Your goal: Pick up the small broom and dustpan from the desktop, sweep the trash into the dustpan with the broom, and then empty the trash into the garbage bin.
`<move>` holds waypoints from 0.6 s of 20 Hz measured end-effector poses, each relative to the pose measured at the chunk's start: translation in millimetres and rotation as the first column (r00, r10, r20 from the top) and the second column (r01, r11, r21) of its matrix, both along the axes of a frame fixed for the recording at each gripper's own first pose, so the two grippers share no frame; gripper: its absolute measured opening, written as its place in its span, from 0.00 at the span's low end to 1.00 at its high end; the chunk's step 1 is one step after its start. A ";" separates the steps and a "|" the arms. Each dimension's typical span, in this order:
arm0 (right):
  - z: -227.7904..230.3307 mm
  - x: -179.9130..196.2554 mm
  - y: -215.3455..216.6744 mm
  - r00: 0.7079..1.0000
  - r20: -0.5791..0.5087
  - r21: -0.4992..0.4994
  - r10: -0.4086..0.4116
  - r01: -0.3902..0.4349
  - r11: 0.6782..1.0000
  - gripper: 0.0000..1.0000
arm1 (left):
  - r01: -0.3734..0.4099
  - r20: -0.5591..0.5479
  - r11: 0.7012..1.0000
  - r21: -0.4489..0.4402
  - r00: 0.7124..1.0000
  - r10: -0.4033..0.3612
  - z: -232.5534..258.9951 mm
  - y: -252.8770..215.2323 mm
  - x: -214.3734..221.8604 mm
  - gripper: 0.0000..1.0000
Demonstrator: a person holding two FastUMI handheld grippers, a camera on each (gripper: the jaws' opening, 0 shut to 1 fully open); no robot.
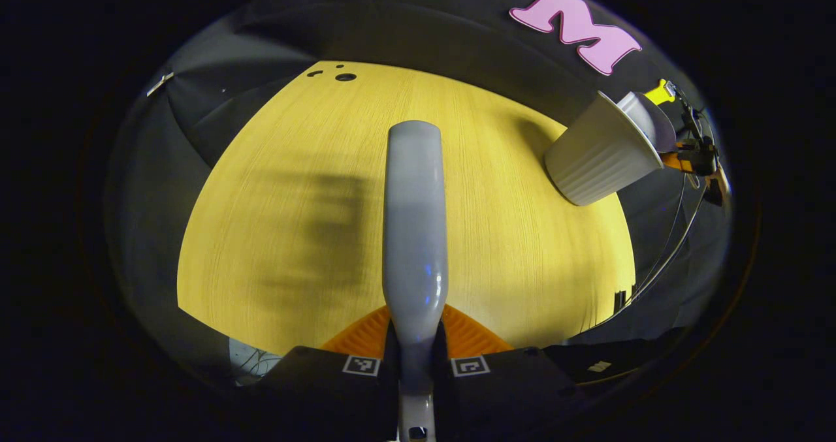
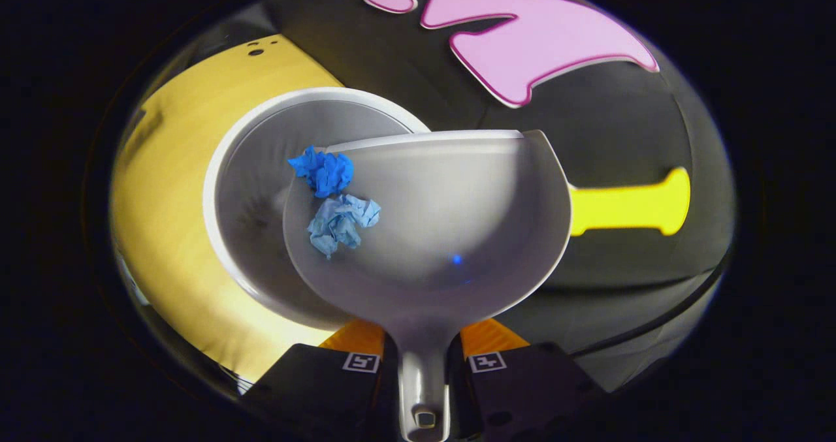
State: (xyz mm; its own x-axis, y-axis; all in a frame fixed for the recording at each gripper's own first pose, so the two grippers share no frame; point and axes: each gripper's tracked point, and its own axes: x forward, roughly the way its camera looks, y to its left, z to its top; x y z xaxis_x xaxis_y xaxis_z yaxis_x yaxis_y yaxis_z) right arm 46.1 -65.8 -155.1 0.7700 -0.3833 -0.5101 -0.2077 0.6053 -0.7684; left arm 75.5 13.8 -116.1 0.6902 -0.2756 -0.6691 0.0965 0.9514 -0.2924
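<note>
Grey plastic dustpan (image 2: 431,233), shallow and rounded, is held by its stem in the right tongs (image 2: 423,360), both fingers pressed against the handle. Its lip hangs over the open mouth of the white ribbed garbage bin (image 2: 225,168), which stands on the yellow wood-grain surface (image 2: 157,187). Two crumpled paper wads lie at the pan's front-left edge: a bright blue one (image 2: 323,171) right at the lip, over the bin's opening, and a pale blue one (image 2: 341,223) just behind it, touching.

Left tongs (image 1: 415,357) are clenched on the grey broom (image 1: 415,226), which points forward above bare surface, well apart from the bin (image 1: 601,151) seen at upper right. Bristles cannot be made out from this angle.

Judgement: sweeping looks finished; the emptying step is in hand. Both wads are still in the pan. The next move calls for tipping the pan further toward its front-left lip, keeping that lip inside the bin's rim so the light paper drops in and not onto the surface.
</note>
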 end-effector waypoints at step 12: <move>53.9 6.7 0.5 0.967 0.040 -0.612 0.253 -0.176 0.771 0.34 | 0.031 -0.001 0.999 -0.017 1.000 -0.031 2.3 -14.6 12.5 0.25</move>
State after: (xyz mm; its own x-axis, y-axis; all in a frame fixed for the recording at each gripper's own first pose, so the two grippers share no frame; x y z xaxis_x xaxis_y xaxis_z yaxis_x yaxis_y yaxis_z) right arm 52.8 -65.3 -101.1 0.9067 -0.3990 -0.1370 -0.1644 -0.0353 -0.9858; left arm 88.0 -0.8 -113.8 0.6800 -0.3081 -0.6654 0.1256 0.9430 -0.3083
